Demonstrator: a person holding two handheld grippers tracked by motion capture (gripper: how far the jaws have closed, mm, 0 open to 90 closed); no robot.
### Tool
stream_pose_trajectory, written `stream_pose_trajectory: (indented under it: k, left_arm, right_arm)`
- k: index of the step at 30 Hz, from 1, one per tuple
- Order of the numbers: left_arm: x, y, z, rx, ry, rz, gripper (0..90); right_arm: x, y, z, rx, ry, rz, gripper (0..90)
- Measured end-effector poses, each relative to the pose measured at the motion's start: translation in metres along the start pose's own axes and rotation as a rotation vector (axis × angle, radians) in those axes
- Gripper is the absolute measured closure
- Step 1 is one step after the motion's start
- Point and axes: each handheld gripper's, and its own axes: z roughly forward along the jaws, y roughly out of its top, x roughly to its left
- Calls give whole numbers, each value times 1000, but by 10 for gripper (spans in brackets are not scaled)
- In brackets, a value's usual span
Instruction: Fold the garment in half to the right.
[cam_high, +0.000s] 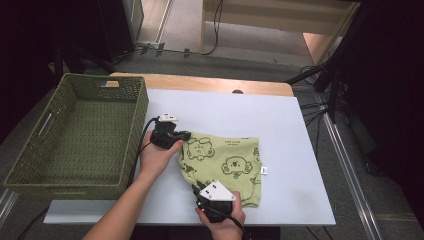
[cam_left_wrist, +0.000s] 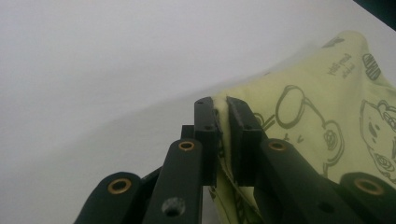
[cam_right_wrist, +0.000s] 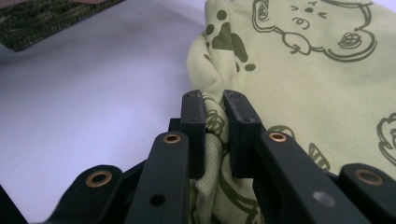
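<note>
A green woven basket (cam_high: 80, 137) with cut-out handles stands at the left of the table (cam_high: 295, 150), overhanging its white top. A wooden strip (cam_high: 210, 83) edges the table's far side. Black cables (cam_high: 320, 107) trail over the grey floor (cam_high: 235, 62) behind.

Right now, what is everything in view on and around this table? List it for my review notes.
Garment: one, light green with dark green cartoon-animal prints, lying folded on the board, right of the basket.
Basket: one, olive-green woven, with handle slots, at the table's left end.
Board: one, white, covering most of the wooden table.
Stand legs and cables: several, black, on the floor beyond and right of the table.
Left gripper: one, black, shut on the garment's edge nearest the basket.
Right gripper: one, black, shut on the garment's near edge.
Hands: two, one holding each gripper, forearms entering from the bottom of the high view.
</note>
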Motion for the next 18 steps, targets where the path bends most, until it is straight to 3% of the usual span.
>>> stream_pose_trajectory:
  k: [7, 10, 18]
  left_arm:
    - [3, 2, -14, -31, 81, -8, 830]
    - [6, 0, -17, -32, 111, -31, 830]
    - [0, 0, -24, -54, 93, -25, 827]
  right_arm:
    - [5, 11, 0, -51, 19, 11, 768]
    - [9, 14, 2, -64, 19, 6, 767]
    - [6, 10, -6, -103, 16, 66, 764]
